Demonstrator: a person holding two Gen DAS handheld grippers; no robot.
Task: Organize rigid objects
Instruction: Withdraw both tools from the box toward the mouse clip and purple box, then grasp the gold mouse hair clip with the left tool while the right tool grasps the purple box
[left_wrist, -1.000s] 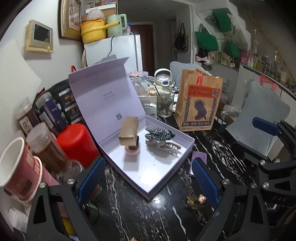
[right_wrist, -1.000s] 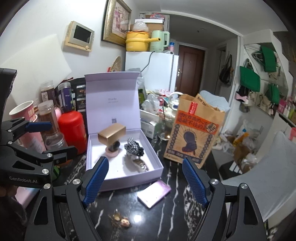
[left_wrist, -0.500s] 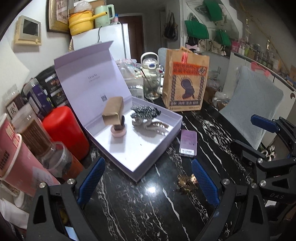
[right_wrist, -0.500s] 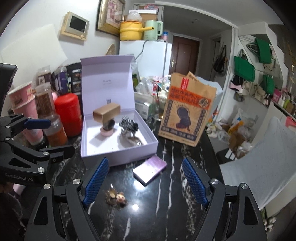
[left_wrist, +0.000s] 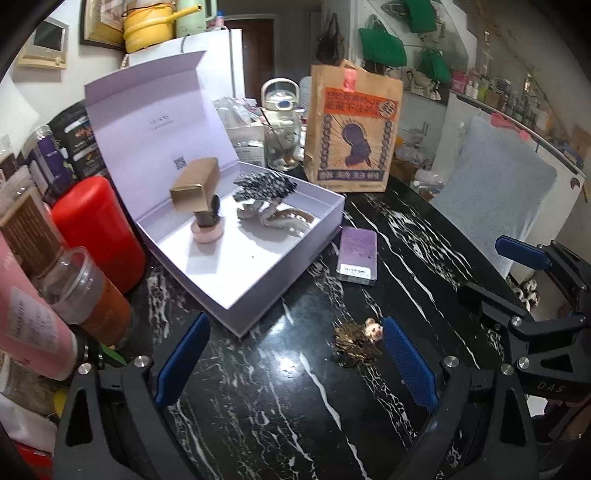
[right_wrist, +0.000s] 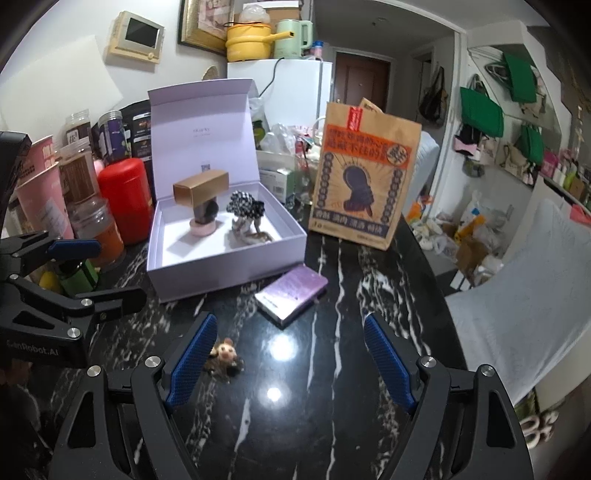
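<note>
Black marble-patterned glossy tabletop (left_wrist: 258, 424) lies under both my grippers. My left gripper (left_wrist: 291, 354) and right gripper (right_wrist: 288, 362) gape wide, holding nothing. A lavender cardboard gift box (left_wrist: 295, 254), lid upright, sits at eleven o'clock; a flat purple packet (right_wrist: 291, 291) lies just beside it. A small furry gold hair clip (right_wrist: 223, 360) touches the right gripper's left pad. Only the right view shows the floor clutter.
</note>
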